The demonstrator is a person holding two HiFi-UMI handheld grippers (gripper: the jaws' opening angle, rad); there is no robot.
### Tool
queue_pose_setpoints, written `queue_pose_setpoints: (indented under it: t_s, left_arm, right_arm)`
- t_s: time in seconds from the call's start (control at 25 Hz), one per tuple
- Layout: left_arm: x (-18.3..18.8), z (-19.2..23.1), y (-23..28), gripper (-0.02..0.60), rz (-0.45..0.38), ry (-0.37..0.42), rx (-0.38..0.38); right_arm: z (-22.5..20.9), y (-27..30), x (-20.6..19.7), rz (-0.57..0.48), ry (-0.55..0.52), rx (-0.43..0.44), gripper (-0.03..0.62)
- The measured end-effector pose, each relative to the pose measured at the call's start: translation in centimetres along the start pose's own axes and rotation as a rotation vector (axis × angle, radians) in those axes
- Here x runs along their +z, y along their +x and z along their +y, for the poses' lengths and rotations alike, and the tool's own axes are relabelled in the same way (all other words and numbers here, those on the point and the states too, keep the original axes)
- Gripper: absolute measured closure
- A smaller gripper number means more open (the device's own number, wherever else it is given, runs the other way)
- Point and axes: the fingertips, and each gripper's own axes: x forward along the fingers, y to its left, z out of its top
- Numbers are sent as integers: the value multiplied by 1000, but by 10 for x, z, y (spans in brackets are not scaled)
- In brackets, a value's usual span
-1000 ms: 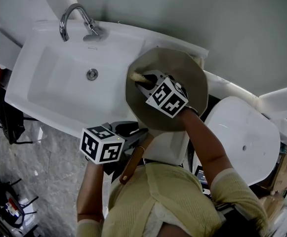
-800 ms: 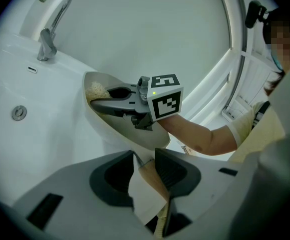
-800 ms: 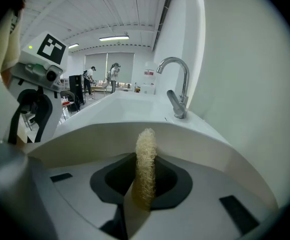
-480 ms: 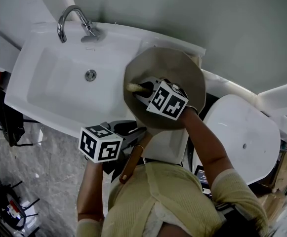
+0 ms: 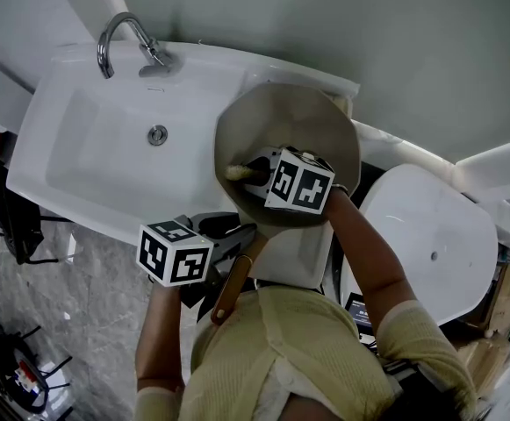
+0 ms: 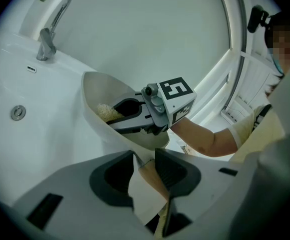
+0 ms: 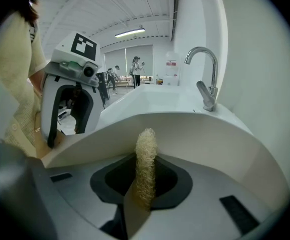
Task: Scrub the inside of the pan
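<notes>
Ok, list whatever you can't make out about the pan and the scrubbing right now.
- Head view: the right gripper covers part of the floor of the pan, so any residue there is hidden.
- Right gripper view: the tip of the loofah overlaps the pan wall, so contact cannot be confirmed.
- Left gripper view: the body of the left gripper hides most of the wooden handle it clamps.

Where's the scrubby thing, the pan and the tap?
Pale yellow fibrous loofah scrubber (image 7: 146,159): right gripper view, its middle, between the jaws.
Round greyish pan (image 5: 294,121): head view, bare inner surface.
Curved chrome tap (image 5: 154,57): head view, its base.
</notes>
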Motion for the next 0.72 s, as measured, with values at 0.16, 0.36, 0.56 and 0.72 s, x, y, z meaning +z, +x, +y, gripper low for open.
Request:
queue_pose_setpoints:
  t_s: [0.16,0.36,0.56,0.72]
  left_arm:
    - [0,0,0,403,1,1,-4]
    - [0,0,0,403,6,5,-4]
    - [0,0,0,402,15,12,-2]
    - [0,0,0,402,15,13,-4]
  right_arm:
    - [12,-4,-5,26,-10,59,510]
    - [29,-10,-17,68,-7,155,510]
    - [37,-22,-24,98,-18,192,510]
    - [15,-35,-27,88,-4,83,510]
